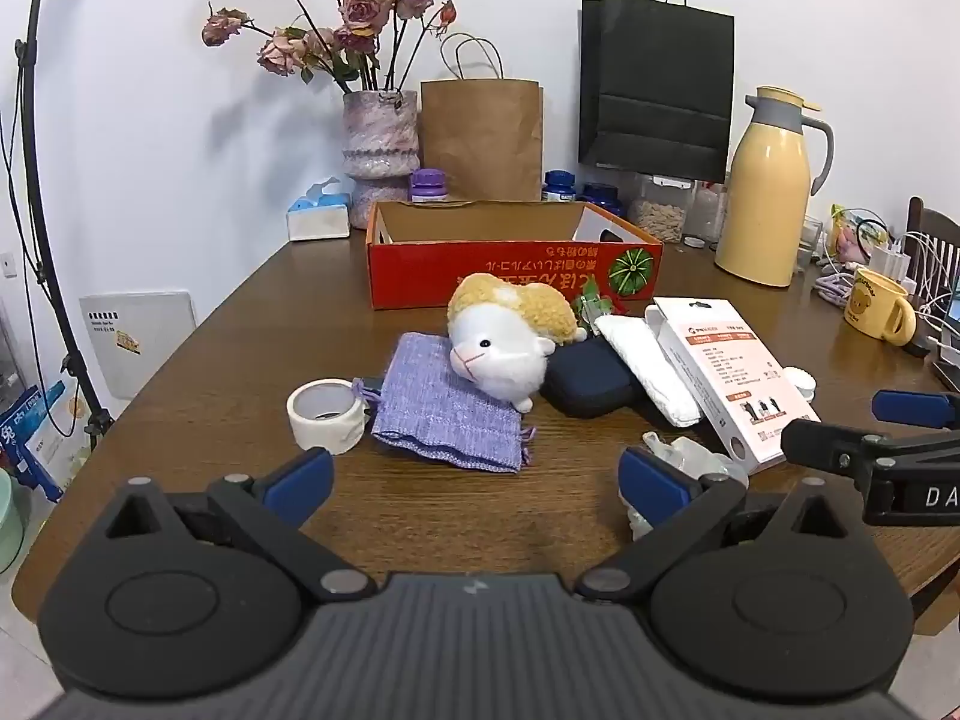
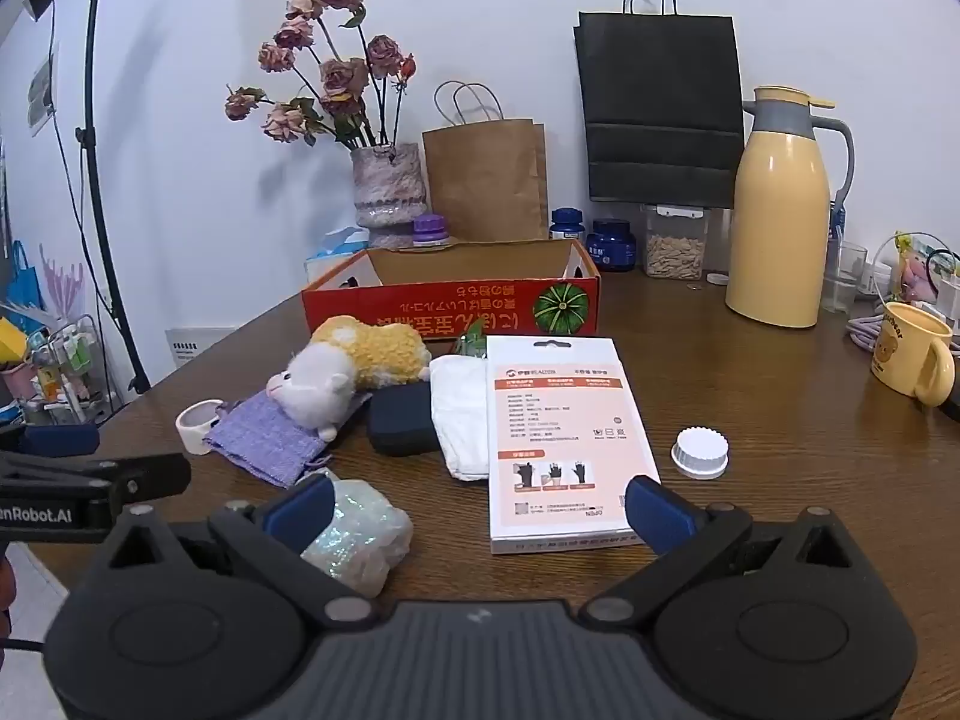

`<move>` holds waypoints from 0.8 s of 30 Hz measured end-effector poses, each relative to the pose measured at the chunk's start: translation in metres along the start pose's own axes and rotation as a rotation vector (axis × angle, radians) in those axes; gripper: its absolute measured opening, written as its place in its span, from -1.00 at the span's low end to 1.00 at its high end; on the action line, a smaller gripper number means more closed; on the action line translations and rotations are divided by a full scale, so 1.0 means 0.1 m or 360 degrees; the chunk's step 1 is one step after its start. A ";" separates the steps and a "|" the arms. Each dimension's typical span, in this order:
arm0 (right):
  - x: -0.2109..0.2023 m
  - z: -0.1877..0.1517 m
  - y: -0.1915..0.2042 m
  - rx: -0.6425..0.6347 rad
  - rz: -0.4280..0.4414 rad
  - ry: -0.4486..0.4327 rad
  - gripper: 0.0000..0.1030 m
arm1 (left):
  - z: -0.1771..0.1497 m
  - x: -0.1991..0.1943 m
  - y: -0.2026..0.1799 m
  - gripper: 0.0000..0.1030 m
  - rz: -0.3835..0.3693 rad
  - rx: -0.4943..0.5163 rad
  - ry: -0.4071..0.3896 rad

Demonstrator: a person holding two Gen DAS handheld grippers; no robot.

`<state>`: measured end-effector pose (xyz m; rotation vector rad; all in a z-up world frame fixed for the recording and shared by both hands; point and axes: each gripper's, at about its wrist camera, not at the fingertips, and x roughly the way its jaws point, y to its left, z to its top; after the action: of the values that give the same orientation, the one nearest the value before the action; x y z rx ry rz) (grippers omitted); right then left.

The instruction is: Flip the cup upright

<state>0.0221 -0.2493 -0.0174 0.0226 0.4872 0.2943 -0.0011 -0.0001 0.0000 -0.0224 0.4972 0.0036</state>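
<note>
A yellow mug [image 1: 877,307] with a bear print stands at the far right of the wooden table [image 1: 240,360], handle toward the right; in the right wrist view the mug [image 2: 909,354] shows its rim on top. My left gripper [image 1: 474,480] hangs open over bare table in front of a purple pouch [image 1: 444,408], with nothing between its fingers. My right gripper [image 2: 480,510] is open too, low over the near end of a white glove package [image 2: 564,444]. A crumpled clear plastic wrap [image 2: 360,540] lies against its left finger. Both grippers are well short of the mug.
A plush sheep [image 1: 510,342], tape roll [image 1: 327,414], dark case [image 1: 591,384], folded white cloth [image 2: 462,420] and white cap [image 2: 699,451] crowd the middle. Behind stand a red cardboard box [image 1: 510,264], a yellow thermos [image 1: 768,192], a vase, paper bags and jars. Cables lie beside the mug.
</note>
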 end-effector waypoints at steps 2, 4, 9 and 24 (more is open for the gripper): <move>0.00 0.00 0.00 0.0015 0.0008 -0.0005 1.00 | -0.01 -0.02 0.00 1.00 -0.0019 0.0002 0.0007; 0.00 0.00 0.00 0.0009 0.0004 0.0003 1.00 | -0.02 -0.05 0.00 1.00 -0.0027 0.0003 0.0009; 0.00 -0.01 0.01 0.0005 0.0004 0.0001 1.00 | -0.05 -0.02 -0.02 1.00 -0.0045 -0.0008 0.0038; 0.01 -0.03 0.04 -0.0002 0.0001 -0.0001 1.00 | -0.03 0.03 0.05 1.00 -0.0054 -0.0024 0.0059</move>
<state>0.0208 -0.2455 -0.0198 0.0218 0.4862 0.2951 0.0002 0.0053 -0.0046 -0.0460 0.5339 -0.0265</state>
